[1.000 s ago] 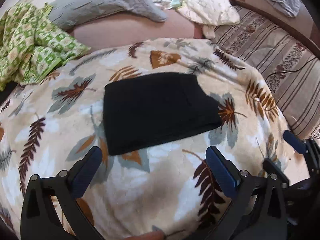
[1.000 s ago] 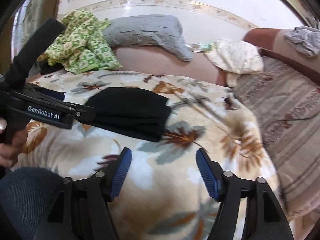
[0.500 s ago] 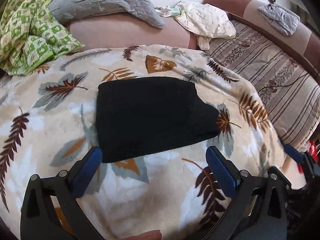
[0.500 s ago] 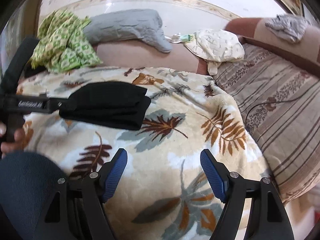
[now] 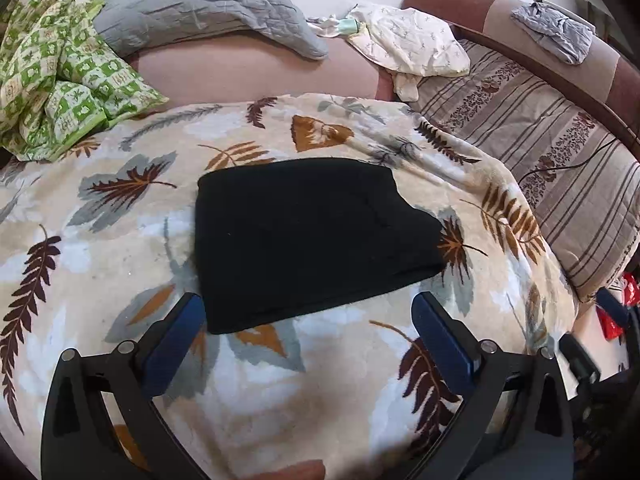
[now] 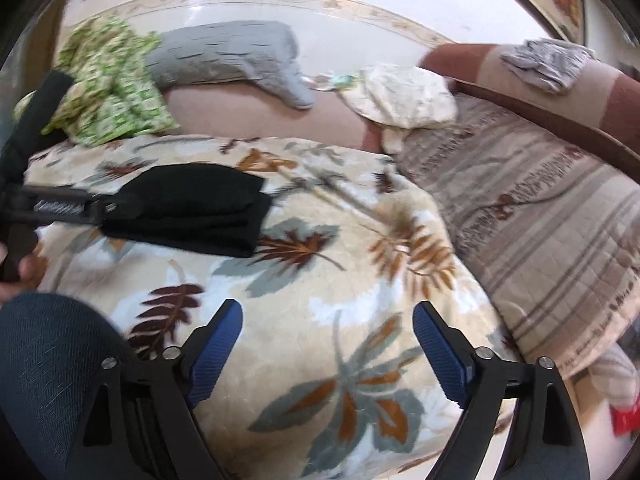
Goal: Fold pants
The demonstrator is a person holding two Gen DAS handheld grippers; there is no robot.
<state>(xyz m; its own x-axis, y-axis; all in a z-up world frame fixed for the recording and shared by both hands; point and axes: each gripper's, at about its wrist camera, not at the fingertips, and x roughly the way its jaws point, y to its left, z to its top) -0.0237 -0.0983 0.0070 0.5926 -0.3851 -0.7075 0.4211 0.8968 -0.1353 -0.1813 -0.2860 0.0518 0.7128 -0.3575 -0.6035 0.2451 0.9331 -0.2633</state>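
The black pants (image 5: 312, 236) lie folded into a flat rectangle on the cream leaf-print blanket (image 5: 120, 240). My left gripper (image 5: 308, 320) hangs open just in front of the pants' near edge, nothing between its blue pads. In the right wrist view the pants (image 6: 200, 208) lie to the upper left, partly behind the black body of the left gripper (image 6: 60, 208). My right gripper (image 6: 328, 336) is over bare blanket (image 6: 340, 280), well apart from the pants; its jaws are opening and hold nothing.
A green patterned cloth (image 5: 60, 76) and a grey pillow (image 5: 200, 12) lie at the back left. A cream garment (image 5: 412, 44) and a striped brown cover (image 5: 540, 152) are on the right. A grey cloth (image 5: 556, 32) lies on the sofa back. A person's dark-clothed leg (image 6: 48, 368) fills the lower left.
The right gripper's jaws have spread wider and its view has swung right, so the pants sit further left. The left view has shifted slightly; the pants have not moved.
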